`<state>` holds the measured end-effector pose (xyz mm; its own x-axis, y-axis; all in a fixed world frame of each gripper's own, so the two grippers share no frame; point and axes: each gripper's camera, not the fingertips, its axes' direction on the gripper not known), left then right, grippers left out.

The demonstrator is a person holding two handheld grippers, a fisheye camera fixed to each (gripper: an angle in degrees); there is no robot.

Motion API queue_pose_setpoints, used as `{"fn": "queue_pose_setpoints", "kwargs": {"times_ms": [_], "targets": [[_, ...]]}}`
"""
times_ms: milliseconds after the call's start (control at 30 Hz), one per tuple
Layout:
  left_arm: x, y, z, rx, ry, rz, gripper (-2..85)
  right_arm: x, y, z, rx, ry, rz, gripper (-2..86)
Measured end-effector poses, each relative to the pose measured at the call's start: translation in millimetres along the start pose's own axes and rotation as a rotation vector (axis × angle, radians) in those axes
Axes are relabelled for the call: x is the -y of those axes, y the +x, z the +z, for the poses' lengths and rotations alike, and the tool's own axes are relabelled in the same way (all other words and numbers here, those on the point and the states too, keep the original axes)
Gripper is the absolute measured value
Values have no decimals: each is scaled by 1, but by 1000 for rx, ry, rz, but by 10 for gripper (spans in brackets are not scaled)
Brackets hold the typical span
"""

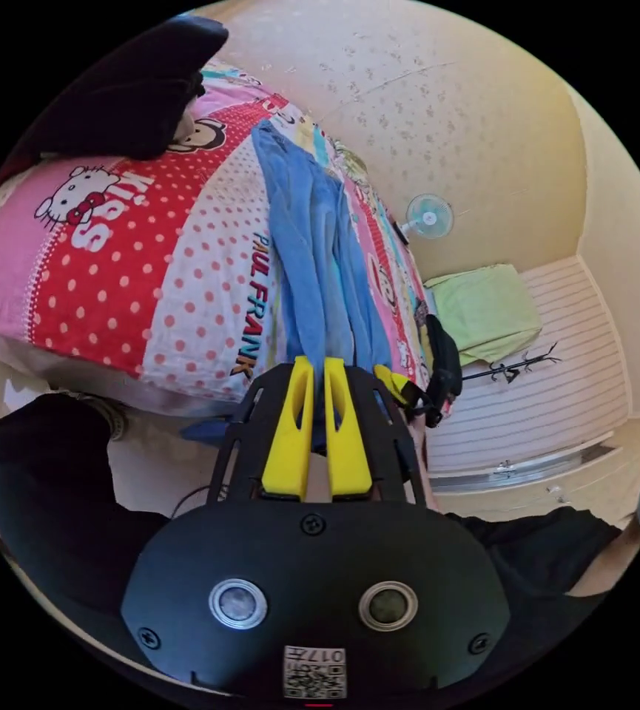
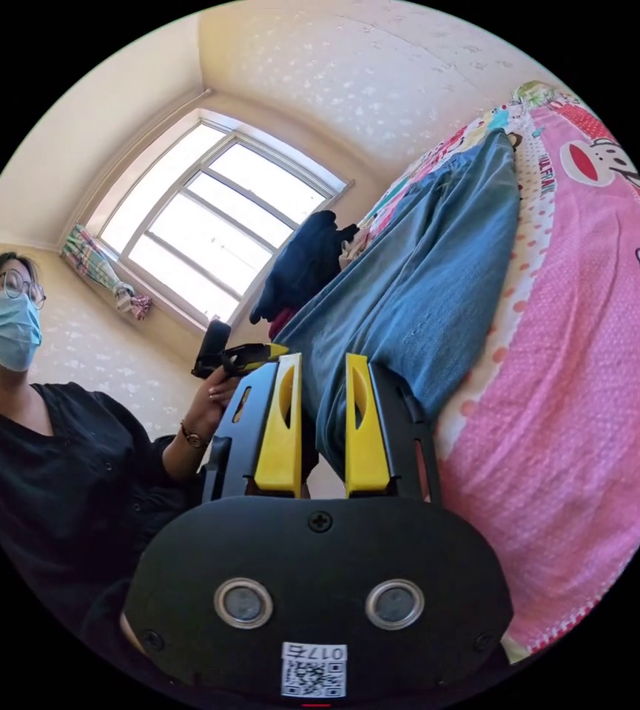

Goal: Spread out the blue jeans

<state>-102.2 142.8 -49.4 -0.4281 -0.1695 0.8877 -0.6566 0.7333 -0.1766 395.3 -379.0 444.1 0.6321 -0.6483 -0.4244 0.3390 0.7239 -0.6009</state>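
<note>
Yellow jaws of the left gripper (image 1: 318, 366) pinch the near end of one pair of blue jeans (image 1: 316, 259); the right gripper (image 2: 320, 362) grips it too, jaws slightly apart. The jeans run lengthwise toward 12 o'clock across the patterned bed (image 1: 149, 281), beside one dark clothes pile (image 1: 127, 96).

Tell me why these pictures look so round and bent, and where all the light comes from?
Both views are fisheye: a black ring frames each and straight lines bow. In the right gripper view the window is washed-out white, plainly the light source, and the blue jeans stay sharp. In the left gripper view the bedspread is evenly lit and sharp; the wall curves.
</note>
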Motion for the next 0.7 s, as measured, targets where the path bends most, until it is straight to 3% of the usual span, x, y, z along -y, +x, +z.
{"fn": "queue_pose_setpoints", "kwargs": {"times_ms": [67, 167, 200, 300, 400, 567, 700], "targets": [[0, -18, -24, -44, 15, -34, 4, -4, 5, -3, 6, 20, 10, 85], [-8, -63, -57, 173, 85, -228, 13, -2, 9, 4, -26, 9, 12, 81], [-10, -75, -65, 163, 93, -261, 28, -1, 7, 7, -38, 6, 8, 81], [-16, -74, -75, 81, 138, -200, 76, 3, -16, 21, -129, -13, -61, 85], [-9, -48, -66, 150, 133, -113, 107, 9, -43, 47, -187, -65, -136, 86], [21, -26, -28, 221, 34, -41, 79, 8, -49, 118, -322, -233, -132, 88], [32, -25, -24, 301, 14, -47, 41, 3, -43, 138, -302, -254, -119, 88]]}}
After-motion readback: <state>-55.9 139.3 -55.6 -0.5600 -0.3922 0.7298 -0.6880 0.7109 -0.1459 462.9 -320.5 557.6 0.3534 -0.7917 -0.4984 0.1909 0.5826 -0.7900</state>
